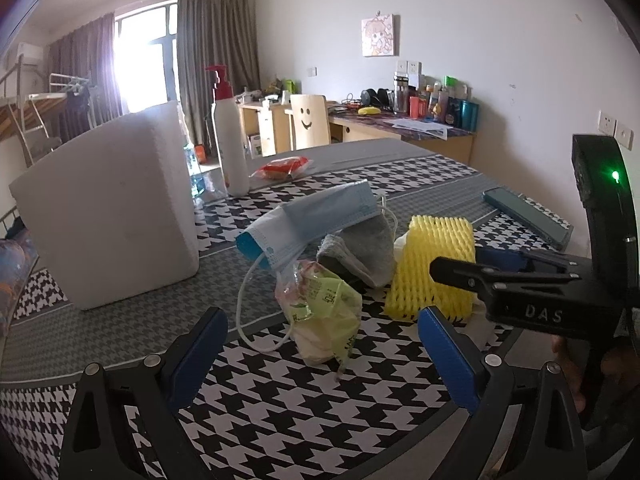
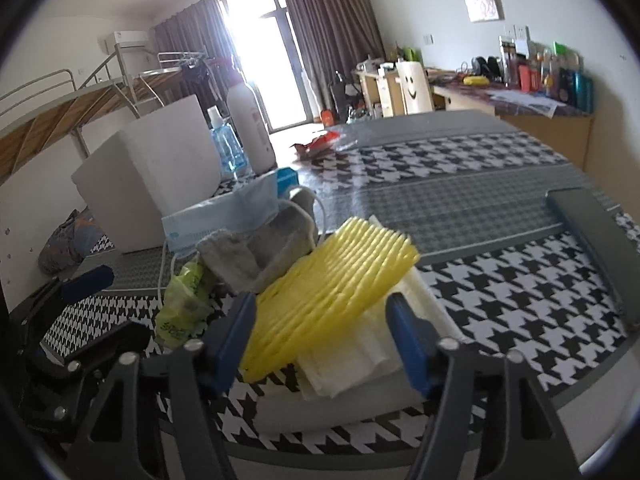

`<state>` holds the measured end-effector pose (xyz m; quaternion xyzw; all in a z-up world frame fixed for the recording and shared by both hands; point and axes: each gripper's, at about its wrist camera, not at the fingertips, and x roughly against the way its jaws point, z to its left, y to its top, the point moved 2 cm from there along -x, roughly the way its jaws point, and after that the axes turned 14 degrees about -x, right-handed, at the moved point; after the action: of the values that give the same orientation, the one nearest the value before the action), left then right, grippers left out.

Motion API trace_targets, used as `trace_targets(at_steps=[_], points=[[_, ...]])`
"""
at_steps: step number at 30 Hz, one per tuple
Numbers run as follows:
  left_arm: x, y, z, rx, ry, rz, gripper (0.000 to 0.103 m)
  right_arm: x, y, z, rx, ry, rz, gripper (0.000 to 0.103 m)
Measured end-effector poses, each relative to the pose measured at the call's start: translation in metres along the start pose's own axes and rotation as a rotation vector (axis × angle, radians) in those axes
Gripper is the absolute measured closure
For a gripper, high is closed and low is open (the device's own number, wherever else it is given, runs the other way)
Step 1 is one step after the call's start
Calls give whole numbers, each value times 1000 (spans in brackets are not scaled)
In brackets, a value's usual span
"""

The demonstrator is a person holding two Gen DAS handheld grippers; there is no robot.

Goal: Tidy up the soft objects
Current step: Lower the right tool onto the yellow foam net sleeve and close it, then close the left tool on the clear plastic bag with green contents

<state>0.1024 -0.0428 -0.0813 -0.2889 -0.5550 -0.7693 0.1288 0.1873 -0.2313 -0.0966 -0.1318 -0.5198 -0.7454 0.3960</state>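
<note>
Left gripper jaws are spread, empty, before the green bag. Right gripper jaws straddle the yellow foam net; contact cannot be told.

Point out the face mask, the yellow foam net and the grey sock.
face mask (image 1: 320,216), left wrist view, blue pleated front.
yellow foam net (image 2: 340,272), right wrist view, ribbed top face.
grey sock (image 1: 366,250), left wrist view, folded middle.

The left claw stands wide open; the right claw is partly open, both tilted downward
</note>
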Motion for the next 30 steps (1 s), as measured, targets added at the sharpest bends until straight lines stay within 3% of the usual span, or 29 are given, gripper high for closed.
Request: trace_targets(at_steps=[7,16,18,19,21,25,30], points=[[-2,1,-4,-8,-9,9,6,1,6,0,0,3,4,55],[-9,3,-7,-16,-17,20,6,-13,10,1,0,0,66,56],[-11,5,-8,-16,-14,27,6,-14,10,1,6,-5,64,69],[-12,5,-8,-15,-17,27,6,-13,10,0,4,0,64,81],[-13,7,-8,-17,-20,23,6,-10,12,-1,-1,14,53,89],[-18,8,-10,-21,-26,26,8,3,17,0,-3,38,10,91],[-24,10,-13,-19,-33,35,24,16,20,-2,-6,46,-27,91]])
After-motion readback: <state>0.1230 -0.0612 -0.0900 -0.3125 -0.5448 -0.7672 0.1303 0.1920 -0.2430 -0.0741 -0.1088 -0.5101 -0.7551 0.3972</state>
